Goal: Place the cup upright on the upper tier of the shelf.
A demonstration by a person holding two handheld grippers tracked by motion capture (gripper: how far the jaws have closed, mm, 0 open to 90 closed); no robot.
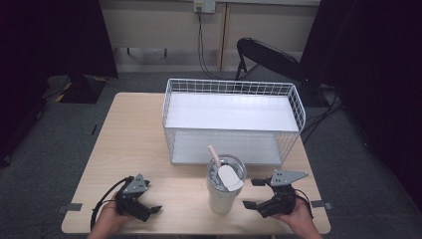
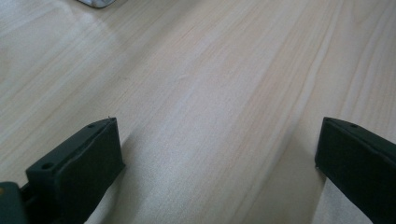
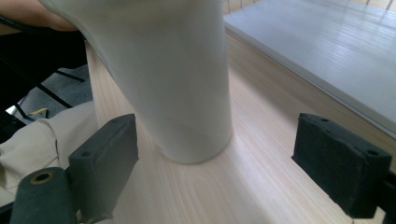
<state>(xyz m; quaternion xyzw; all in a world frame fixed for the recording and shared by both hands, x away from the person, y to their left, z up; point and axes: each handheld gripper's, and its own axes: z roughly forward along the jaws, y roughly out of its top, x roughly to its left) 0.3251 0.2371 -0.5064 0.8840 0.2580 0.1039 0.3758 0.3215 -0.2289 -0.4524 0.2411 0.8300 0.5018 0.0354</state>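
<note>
The step in hand looks like the approach to a grasp: the right tongs (image 1: 254, 193) lie low on the surface (image 1: 134, 134), jaws spread wide and empty, aimed at the base of the white tumbler (image 1: 222, 191), which stands upright near the front edge, just before the wire basket (image 1: 233, 119). Next, they should slide forward until the jaws bracket the cup's body, then close gently. The left tongs (image 1: 155, 209) rest open on bare wood, well apart, holding nothing.
</note>
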